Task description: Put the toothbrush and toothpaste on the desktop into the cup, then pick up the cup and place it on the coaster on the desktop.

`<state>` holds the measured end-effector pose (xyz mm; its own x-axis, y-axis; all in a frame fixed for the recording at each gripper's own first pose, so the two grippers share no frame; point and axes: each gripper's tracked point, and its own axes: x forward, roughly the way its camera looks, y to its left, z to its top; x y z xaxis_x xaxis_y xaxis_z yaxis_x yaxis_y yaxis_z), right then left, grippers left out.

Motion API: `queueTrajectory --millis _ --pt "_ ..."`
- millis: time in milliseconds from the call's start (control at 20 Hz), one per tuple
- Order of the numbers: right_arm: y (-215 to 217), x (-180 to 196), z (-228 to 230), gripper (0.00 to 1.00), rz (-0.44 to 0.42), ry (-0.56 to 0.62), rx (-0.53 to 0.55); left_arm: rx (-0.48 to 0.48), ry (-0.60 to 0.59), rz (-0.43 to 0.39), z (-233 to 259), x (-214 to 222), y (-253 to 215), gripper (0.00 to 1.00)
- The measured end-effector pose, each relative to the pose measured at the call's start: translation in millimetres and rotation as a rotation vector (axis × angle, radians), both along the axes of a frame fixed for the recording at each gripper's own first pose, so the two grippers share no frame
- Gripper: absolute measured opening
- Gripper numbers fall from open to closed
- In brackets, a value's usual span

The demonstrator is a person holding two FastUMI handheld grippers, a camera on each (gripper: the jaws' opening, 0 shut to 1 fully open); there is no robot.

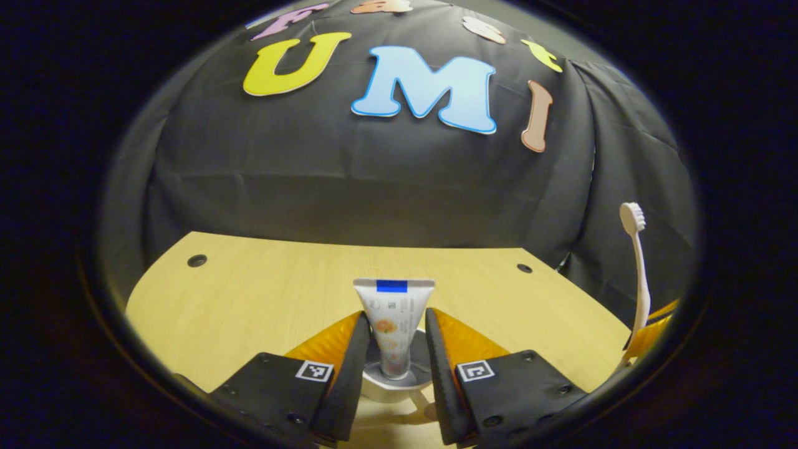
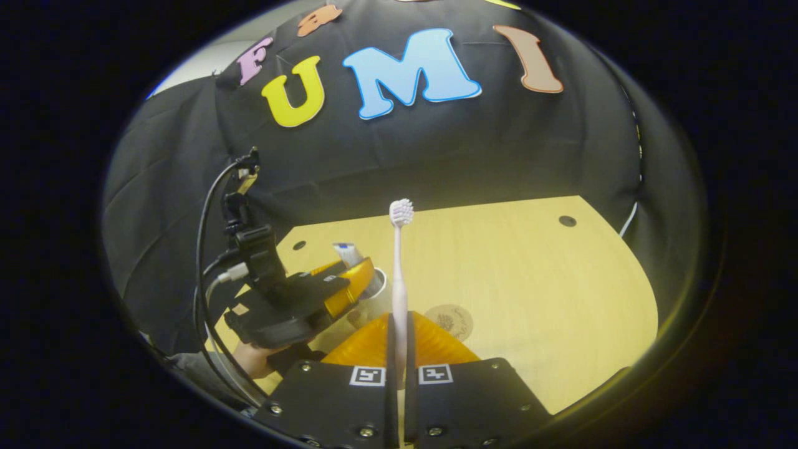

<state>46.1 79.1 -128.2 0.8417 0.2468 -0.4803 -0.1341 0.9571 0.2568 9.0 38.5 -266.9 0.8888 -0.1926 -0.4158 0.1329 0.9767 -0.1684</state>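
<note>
While the left gripper [image 1: 394, 358] stands open around the toothpaste [image 1: 394, 324], upright in the white cup [image 1: 393, 383] mid-desk [image 1: 249, 293], the right gripper [image 2: 399, 349] pinches the toothbrush [image 2: 399, 274] low on its handle. Both look light; the soft tube dents, the slim stiff plastic could pivot. A round coaster [image 2: 450, 321] lies nearby.

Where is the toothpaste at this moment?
In the left gripper view, the toothpaste stands upright in the cup, between the open left gripper fingers.
</note>
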Motion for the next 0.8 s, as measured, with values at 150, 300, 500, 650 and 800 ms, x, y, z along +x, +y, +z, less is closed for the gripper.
queueTrajectory --millis 150,300,500,650,800 --pt "6 14 8 0.05 0.02 -0.035 -0.014 -0.013 -0.001 -0.005 7 -12 1 0.73" --pt "11 35 17 0.05 0.036 -0.078 -0.014 -0.023 0.017 0.009 14 -28 10 0.94" --pt "26 60 27 0.05 0.077 -0.132 0.008 -0.017 0.036 0.035 19 -50 25 0.98" --pt "47 78 36 0.05 0.129 -0.186 0.03 -0.001 0.056 0.038 19 -68 35 1.0" --pt "69 99 36 0.05 0.176 -0.224 0.022 -0.021 0.081 0.036 16 -84 40 0.98"
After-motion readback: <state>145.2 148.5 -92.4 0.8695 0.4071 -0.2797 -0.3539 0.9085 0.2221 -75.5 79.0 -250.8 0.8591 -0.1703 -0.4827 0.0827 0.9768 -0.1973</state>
